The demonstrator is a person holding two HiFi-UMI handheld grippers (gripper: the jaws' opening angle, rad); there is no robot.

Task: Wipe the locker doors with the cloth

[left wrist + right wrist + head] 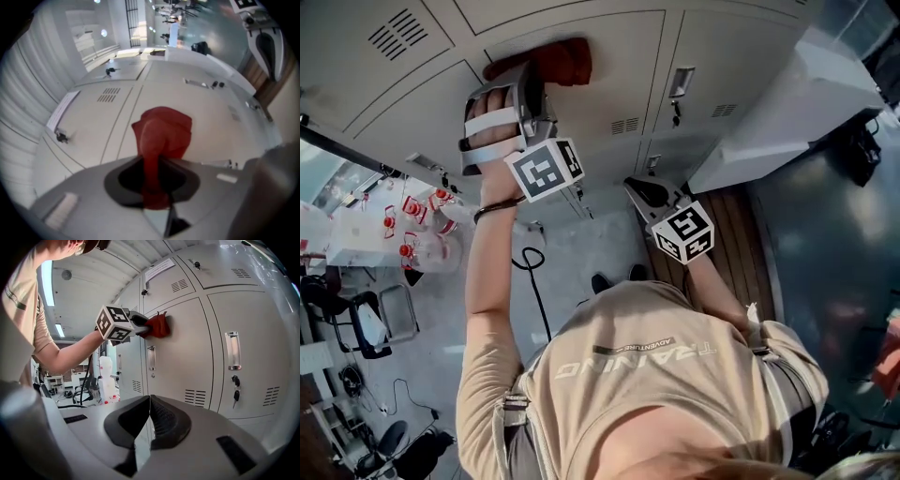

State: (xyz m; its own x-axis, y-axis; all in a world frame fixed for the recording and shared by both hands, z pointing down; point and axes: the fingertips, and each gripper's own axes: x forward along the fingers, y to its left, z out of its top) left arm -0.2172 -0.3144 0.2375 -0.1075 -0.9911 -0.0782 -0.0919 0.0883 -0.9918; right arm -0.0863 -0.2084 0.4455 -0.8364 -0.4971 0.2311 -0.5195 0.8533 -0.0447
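Where the grey locker doors (pixel 581 103) fill the top of the head view, the beige shirt (pixel 675 394) below reads "TRAINING". The left hand-held gripper (pixel 152 171) pinches the red cloth (pixel 164 129) against a door at upper centre. The right hand-held gripper (pixel 149 420), mid-frame, is pressed together.

Soft matt red cloth (pixel 164 129), smooth grey painted metal locker doors (pixel 187 357), shiny metal door handle (pixel 233 350)

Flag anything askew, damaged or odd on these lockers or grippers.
Nothing looks damaged or askew. The crumpled red cloth is clamped in the left gripper and pressed against a grey metal locker door. The right gripper is shut on nothing. One minor oddity: a bunch of keys hangs from the neighbouring door's lock.
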